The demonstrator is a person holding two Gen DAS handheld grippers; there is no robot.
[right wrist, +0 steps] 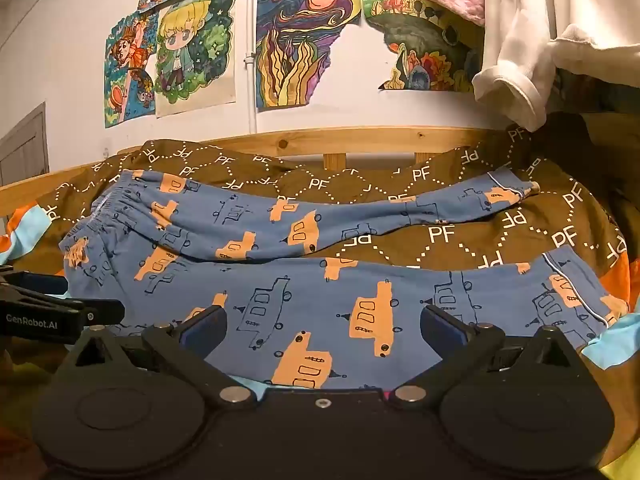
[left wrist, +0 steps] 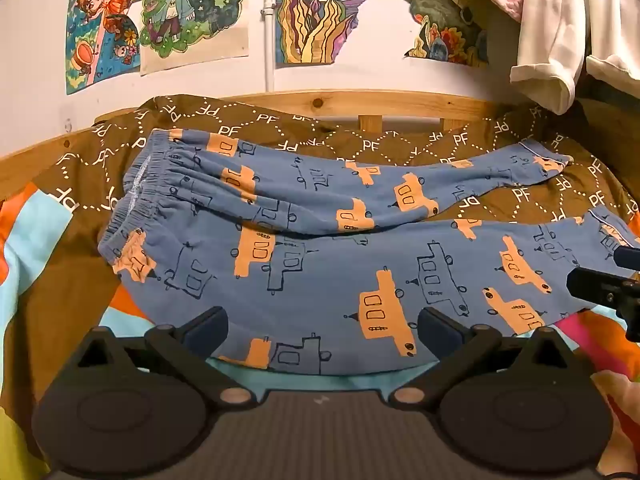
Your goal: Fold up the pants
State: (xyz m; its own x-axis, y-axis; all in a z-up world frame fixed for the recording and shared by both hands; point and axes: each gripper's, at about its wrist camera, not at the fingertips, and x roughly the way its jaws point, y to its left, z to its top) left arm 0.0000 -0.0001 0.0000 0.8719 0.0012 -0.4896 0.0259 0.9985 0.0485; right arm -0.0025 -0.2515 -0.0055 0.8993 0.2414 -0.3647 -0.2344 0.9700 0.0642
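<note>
The pants (left wrist: 320, 248) lie spread flat on the brown blanket (left wrist: 400, 144) of the bed, legs apart, waistband left, while the left tool (left wrist: 322, 330) and right tool (right wrist: 324, 330) hover over the near leg, both spread wide, gripping nothing.

Blue pants (left wrist: 320, 240) are lying spread on the brown bedspread (left wrist: 320, 140), legs apart; the left claw (left wrist: 322, 330) is gaping wide at their near edge.
</note>
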